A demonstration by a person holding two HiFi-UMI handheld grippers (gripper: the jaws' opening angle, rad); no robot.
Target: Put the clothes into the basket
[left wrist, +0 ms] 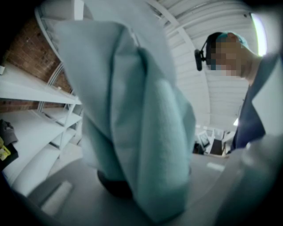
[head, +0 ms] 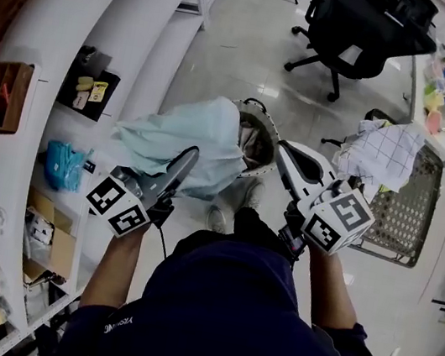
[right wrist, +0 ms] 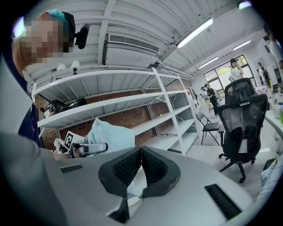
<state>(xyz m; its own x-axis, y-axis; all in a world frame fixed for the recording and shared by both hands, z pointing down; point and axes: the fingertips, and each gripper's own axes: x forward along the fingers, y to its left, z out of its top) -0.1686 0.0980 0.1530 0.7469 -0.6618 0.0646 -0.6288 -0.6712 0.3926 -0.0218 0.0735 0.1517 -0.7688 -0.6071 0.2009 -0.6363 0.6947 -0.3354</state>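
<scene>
Room, head view: pale glossy floor (head: 255,42), white shelves (head: 102,41) along the 9 o'clock side, black office chair (head: 360,27) at 1 o'clock.
Blue cloth (head: 183,136), head view: hangs bunched from the left tongs (head: 185,159), clear of the floor, mid-view.
Mesh basket (head: 411,219), head view: on the floor at 3 o'clock, with a checked cloth (head: 385,150) draped over one rim.
Round tub (head: 266,134), head view: pale-rimmed, just past the blue cloth's right edge and close to the right tongs (head: 283,151). I cannot tell what is inside it.
Left tongs, left gripper view: clamped on the blue cloth, which rises from the pads and fills most of the view.
Right tongs, right gripper view: pads pressed together, nothing clearly gripped. The left tongs and blue cloth show at 9 o'clock, the chair at 3 o'clock.
Key relation: the mesh basket lies at 3 o'clock from the held cloth, beyond the right tongs. The left hand holds the load, so the move probably runs rightward across the body, with a release over the mesh.
</scene>
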